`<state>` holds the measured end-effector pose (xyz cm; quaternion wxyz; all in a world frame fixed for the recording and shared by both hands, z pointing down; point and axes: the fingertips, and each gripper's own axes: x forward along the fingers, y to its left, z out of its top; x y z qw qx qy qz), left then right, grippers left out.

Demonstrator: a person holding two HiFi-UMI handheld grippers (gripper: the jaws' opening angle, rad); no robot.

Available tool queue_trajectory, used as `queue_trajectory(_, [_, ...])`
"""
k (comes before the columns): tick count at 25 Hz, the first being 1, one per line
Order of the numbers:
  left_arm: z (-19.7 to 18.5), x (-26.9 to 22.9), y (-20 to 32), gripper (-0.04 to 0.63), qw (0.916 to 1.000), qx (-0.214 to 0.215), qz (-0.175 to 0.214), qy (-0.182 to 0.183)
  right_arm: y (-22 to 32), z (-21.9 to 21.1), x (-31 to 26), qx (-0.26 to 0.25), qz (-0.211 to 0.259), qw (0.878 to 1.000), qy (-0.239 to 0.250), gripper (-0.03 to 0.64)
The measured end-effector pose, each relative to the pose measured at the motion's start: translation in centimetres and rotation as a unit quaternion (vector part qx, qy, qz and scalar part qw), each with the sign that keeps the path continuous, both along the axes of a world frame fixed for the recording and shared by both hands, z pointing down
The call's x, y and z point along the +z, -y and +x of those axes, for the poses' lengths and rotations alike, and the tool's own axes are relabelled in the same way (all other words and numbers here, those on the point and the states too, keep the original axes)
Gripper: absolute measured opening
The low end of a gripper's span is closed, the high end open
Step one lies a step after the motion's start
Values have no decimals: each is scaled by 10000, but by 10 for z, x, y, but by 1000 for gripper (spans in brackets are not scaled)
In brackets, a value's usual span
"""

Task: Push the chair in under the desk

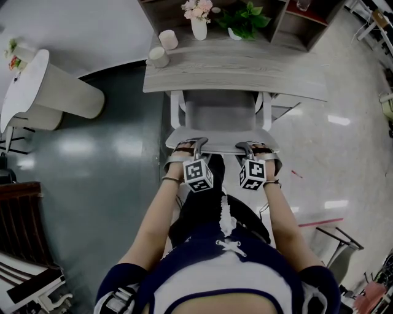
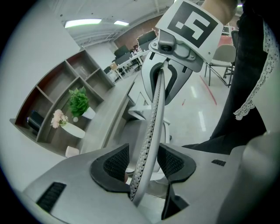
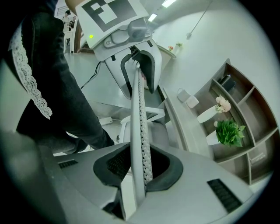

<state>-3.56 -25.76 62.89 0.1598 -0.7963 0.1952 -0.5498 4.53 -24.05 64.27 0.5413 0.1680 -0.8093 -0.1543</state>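
A white-framed chair with a grey seat (image 1: 220, 113) stands at the grey wooden desk (image 1: 245, 76), its seat partly under the desktop. The thin top edge of its backrest (image 1: 221, 146) faces me. My left gripper (image 1: 195, 146) grips that edge at the left and my right gripper (image 1: 249, 147) grips it at the right. In the left gripper view the perforated backrest edge (image 2: 155, 113) runs between the pads of the left gripper (image 2: 143, 164). In the right gripper view the same backrest edge (image 3: 139, 113) is pinched in the right gripper (image 3: 140, 164).
On the desk stand a white vase of flowers (image 1: 198, 21), a potted plant (image 1: 244, 18) and two pale cups (image 1: 168, 39); shelving rises behind. A round white table (image 1: 37, 86) is at the left, a dark chair (image 1: 18, 227) at the lower left.
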Motion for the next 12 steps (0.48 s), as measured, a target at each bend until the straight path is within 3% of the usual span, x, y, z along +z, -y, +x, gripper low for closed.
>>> queue_trajectory(12, [1,0,14,204,10000,34,21,-3,14,1,2,6,26,10000,-60,69])
